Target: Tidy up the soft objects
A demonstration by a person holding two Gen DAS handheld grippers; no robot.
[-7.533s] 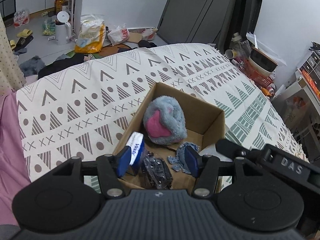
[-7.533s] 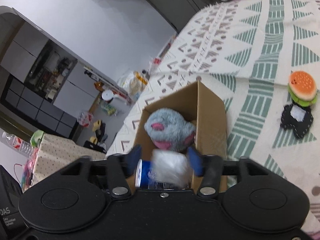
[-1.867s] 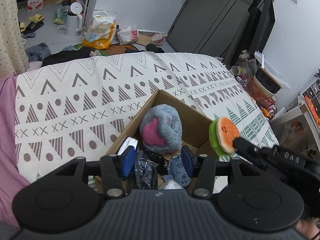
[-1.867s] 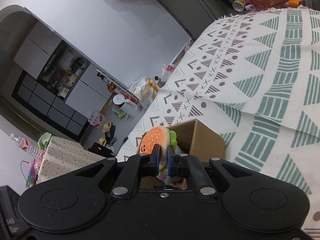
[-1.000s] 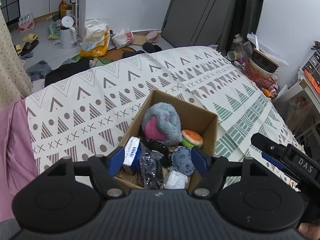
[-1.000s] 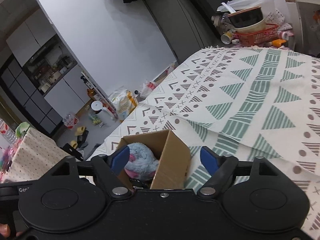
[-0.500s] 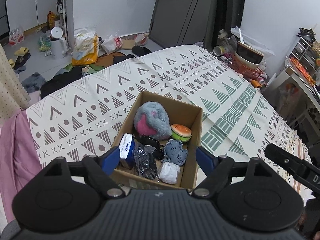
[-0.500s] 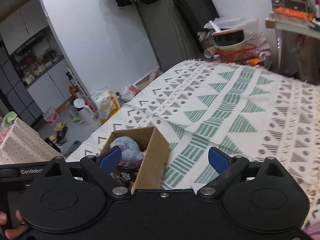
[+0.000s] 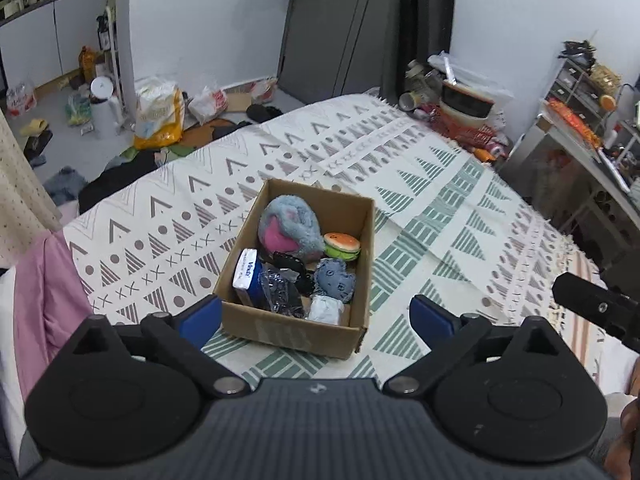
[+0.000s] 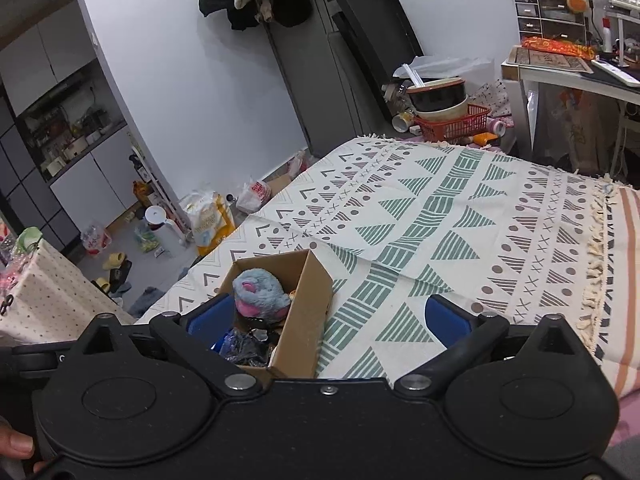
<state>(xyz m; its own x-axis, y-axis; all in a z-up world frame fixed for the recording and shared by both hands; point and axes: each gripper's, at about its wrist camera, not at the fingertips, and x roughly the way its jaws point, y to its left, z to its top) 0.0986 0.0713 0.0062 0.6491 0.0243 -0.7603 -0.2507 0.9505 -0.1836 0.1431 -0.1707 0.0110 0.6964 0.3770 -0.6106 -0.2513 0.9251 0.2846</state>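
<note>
Both the left gripper (image 9: 316,316) and right gripper (image 10: 326,320) are being held wide open and empty above the filled cardboard box (image 9: 294,328).

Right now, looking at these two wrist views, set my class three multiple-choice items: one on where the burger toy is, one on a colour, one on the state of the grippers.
1. Where is the burger toy?
A. On the blanket beside the box
B. Inside the cardboard box, next to the grey plush
C. Held in the right gripper

2. What colour is the patch on the grey plush?
A. Pink
B. Yellow
C. Green

3. How do the left gripper and the right gripper stand?
A. Both shut on toys
B. Left open, right shut
C. Both open and empty

Answers:
1 B: the left wrist view shows it lying within the box walls by the plush.
2 A: a pink patch shows on its side.
3 C: in each view the blue pads are wide apart with nothing between them.
</note>
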